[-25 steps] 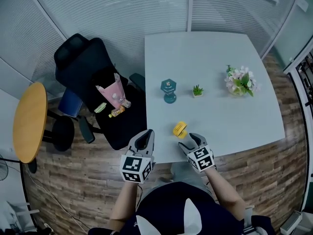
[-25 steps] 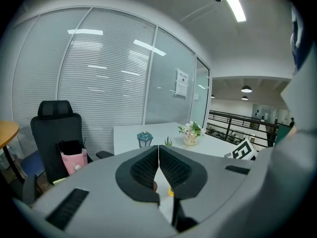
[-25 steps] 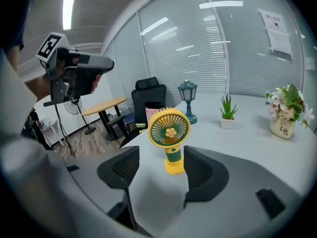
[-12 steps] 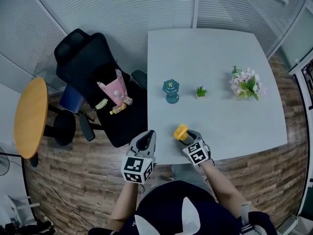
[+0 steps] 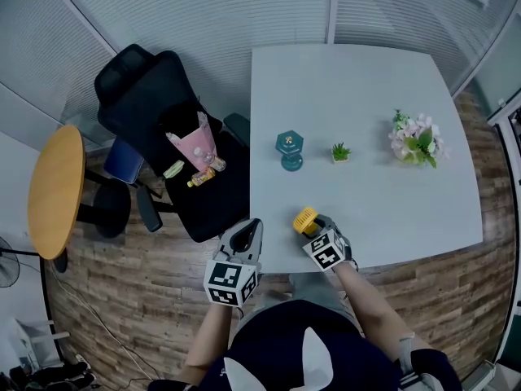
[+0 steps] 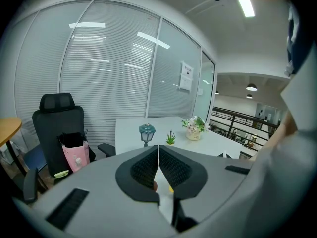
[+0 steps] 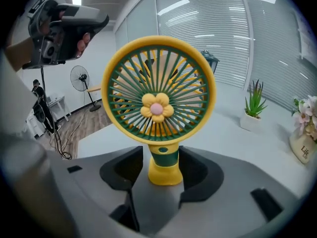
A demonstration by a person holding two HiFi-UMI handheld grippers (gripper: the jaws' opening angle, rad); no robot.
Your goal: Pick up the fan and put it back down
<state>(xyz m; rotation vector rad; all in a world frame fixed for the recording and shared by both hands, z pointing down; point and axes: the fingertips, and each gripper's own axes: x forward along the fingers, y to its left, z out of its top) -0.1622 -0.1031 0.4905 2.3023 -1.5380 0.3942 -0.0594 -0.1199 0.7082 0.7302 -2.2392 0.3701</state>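
A small yellow fan with a green grille and a pink flower hub stands upright near the front edge of the white table. My right gripper reaches over that edge. Its jaws have just been closing, and the fan's yellow-green stem stands between them. The right pad is against the stem, while a thin gap shows at the left pad. My left gripper hovers off the table's front left corner, over the floor. Its jaws are shut with nothing in them.
On the table behind the fan stand a teal lantern, a tiny potted plant and a vase of flowers. A black office chair holding a pink bag sits left of the table. A round wooden table is at far left.
My right gripper has moved forward and down to the fan, and its jaws now flank the stem. The left gripper has stayed put.
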